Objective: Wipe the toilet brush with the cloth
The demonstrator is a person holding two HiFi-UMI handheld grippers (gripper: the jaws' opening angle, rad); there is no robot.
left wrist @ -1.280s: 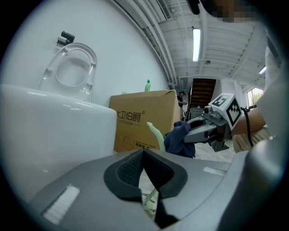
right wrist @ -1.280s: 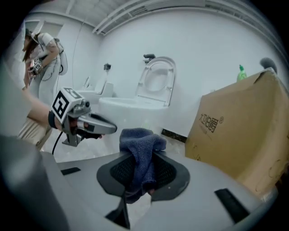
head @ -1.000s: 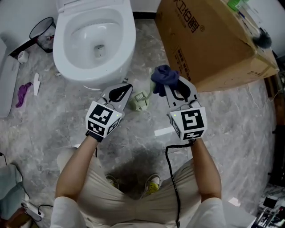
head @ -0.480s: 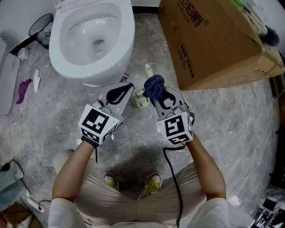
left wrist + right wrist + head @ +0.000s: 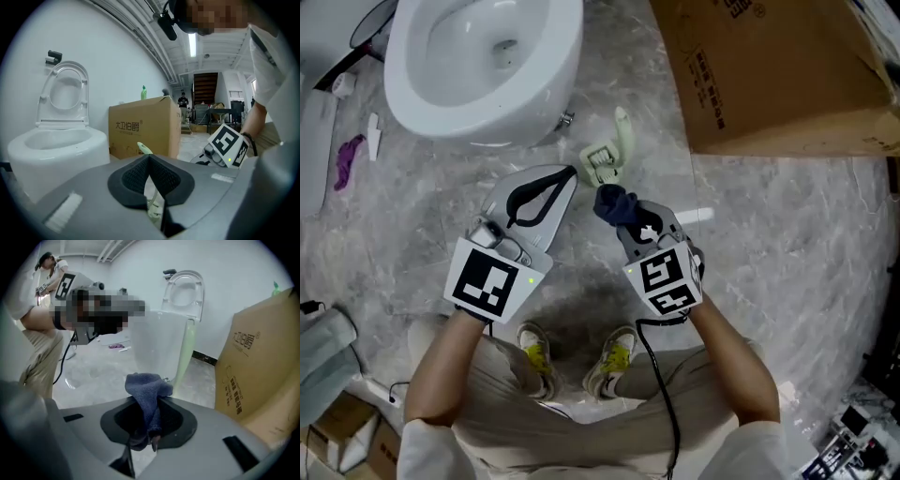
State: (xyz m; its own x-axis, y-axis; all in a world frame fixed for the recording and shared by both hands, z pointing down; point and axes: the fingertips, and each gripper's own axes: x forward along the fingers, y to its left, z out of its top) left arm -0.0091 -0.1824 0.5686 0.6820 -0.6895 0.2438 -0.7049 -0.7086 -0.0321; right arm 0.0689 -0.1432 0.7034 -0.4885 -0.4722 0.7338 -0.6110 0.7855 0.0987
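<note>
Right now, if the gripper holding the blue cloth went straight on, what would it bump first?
Probably the pale green toilet brush on the floor, just ahead of the right gripper and its cloth.

Tongs [image 5: 149, 157] closed tip to tip; toilet [image 5: 51, 145] at left, cardboard box [image 5: 140, 126] beyond them.

white ceramic toilet [image 5: 551, 94], seat raised, upper left | brown printed cardboard box [image 5: 778, 75], upper right, apart from toilet | grey marbled floor [image 5: 787, 272] | purple scrap [image 5: 349, 157] beside white sliver [image 5: 373, 136], left of toilet

Toilet brush [image 5: 605, 161] on floor [image 5: 769, 244] between toilet [image 5: 478, 84] and box [image 5: 787, 84]
</note>
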